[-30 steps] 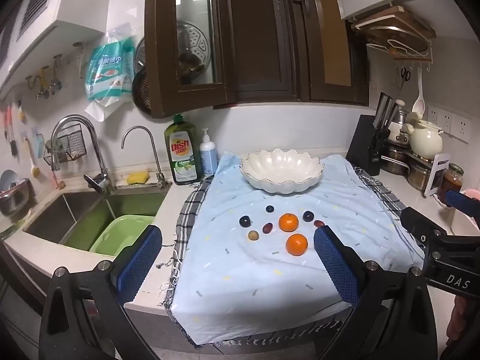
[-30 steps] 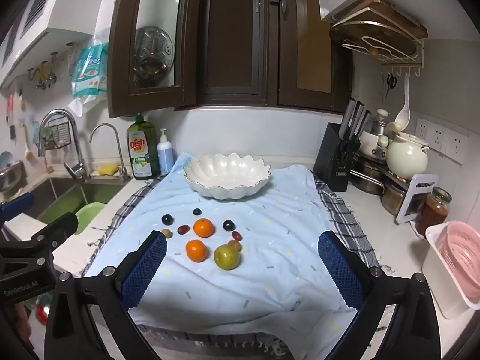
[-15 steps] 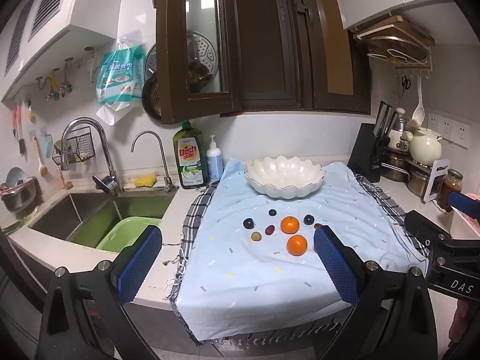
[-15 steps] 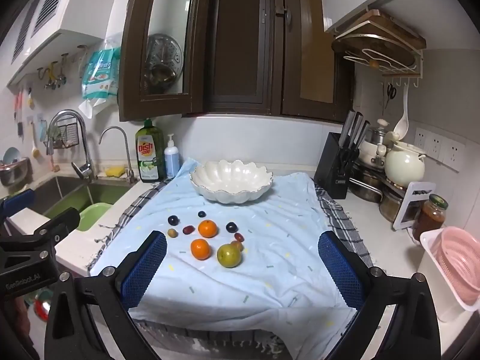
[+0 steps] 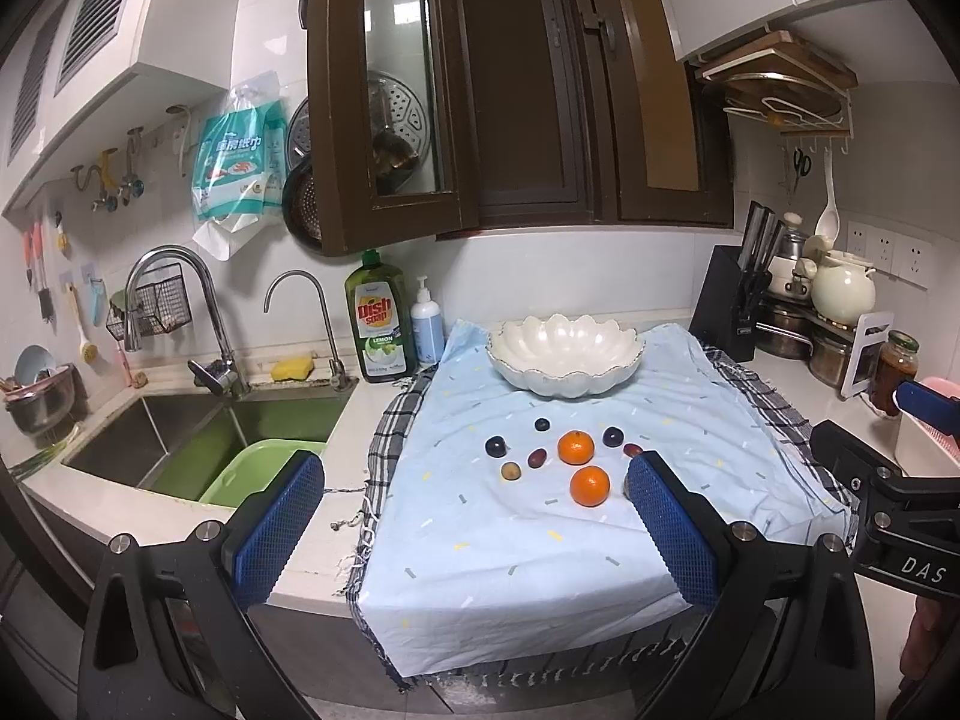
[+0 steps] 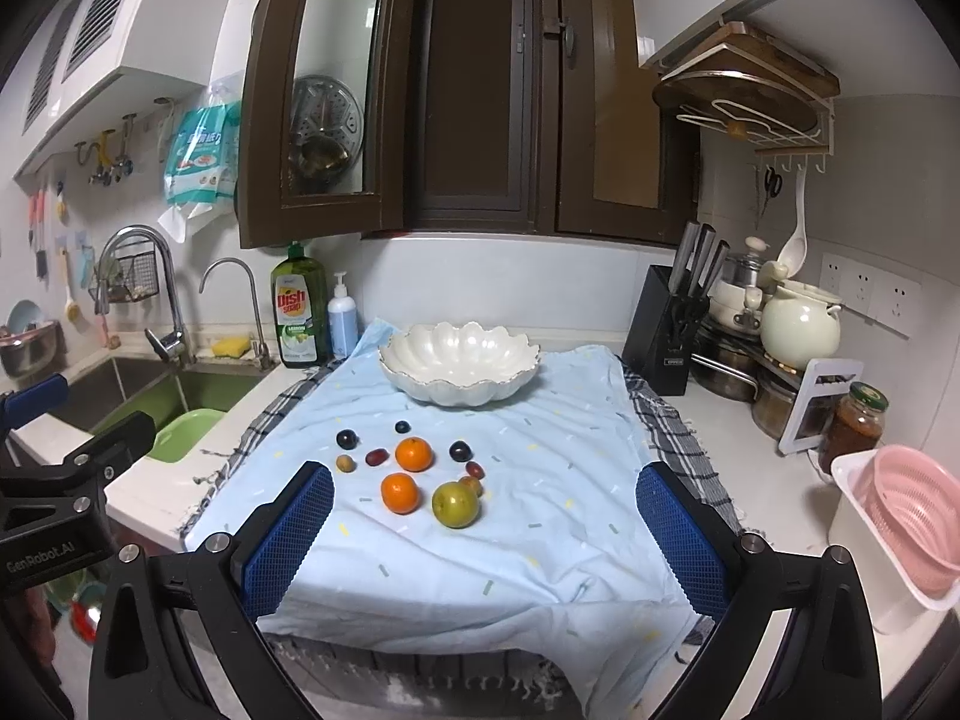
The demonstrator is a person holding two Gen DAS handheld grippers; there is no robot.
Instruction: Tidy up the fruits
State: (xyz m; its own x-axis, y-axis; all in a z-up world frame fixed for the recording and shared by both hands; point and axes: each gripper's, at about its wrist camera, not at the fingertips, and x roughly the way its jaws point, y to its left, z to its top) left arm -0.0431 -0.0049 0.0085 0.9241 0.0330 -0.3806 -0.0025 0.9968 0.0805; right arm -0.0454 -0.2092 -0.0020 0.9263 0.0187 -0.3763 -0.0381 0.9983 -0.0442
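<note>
A white scalloped bowl (image 6: 459, 369) stood empty near the back edge of the blue cloth (image 6: 540, 546). In front of it, mid-cloth, lay two oranges (image 6: 413, 454), one behind the other (image 6: 399, 492), a green apple (image 6: 455, 504) just right of the nearer orange, and several small dark plums (image 6: 346, 438) and grapes (image 6: 376, 456) scattered around them.

Right gripper (image 6: 485, 534) jaws wide apart, empty. Ahead between the fingers: two oranges (image 6: 400, 492), green fruit (image 6: 455, 504), small dark fruits; white bowl (image 6: 459, 363) beyond.
</note>
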